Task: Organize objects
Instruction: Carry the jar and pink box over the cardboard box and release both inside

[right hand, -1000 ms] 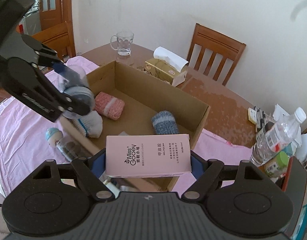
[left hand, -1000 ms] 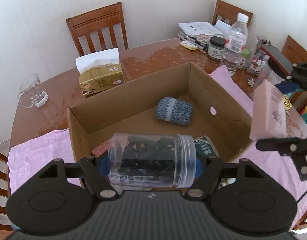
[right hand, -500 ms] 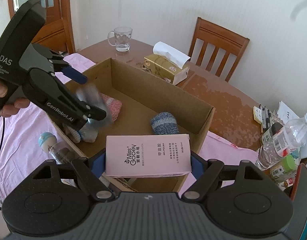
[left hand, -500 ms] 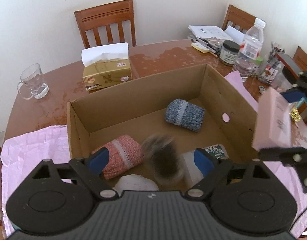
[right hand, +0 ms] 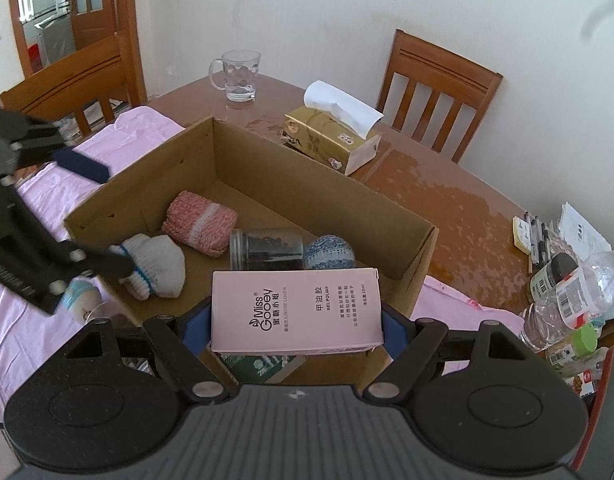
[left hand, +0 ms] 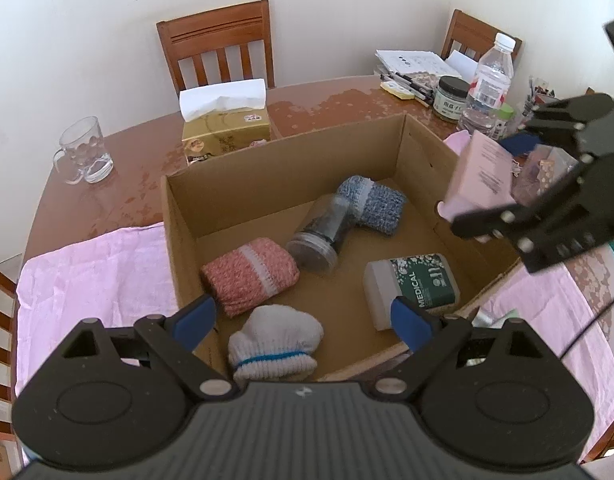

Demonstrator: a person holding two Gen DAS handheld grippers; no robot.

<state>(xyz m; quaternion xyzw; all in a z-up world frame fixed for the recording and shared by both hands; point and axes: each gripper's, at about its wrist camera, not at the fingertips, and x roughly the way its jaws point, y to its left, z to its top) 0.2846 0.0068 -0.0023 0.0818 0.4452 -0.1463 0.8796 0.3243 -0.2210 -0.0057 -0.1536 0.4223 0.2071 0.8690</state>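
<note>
So at that point the cardboard box (left hand: 291, 168) already had five things in it: pink roll (left hand: 251, 276), blue roll (left hand: 373, 208), white glove (left hand: 275, 340), green medical pack (left hand: 415, 284) and the jar (left hand: 319, 232) lying on its side. My left tool (left hand: 303, 316) hung released and empty over the near edge. My right tool (right hand: 297, 320) was clenched on the pink carton (right hand: 295, 310), above the box's rim, not in yet. A small bottle (right hand: 81, 294) on the worktop looked left to do too.

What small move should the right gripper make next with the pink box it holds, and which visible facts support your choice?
Probably carry the pink box forward over the cardboard box and lower it toward the bare floor near the medical pack. The right gripper is shut on it at the near rim, while the left gripper is open and empty, with the jar lying inside.
</note>
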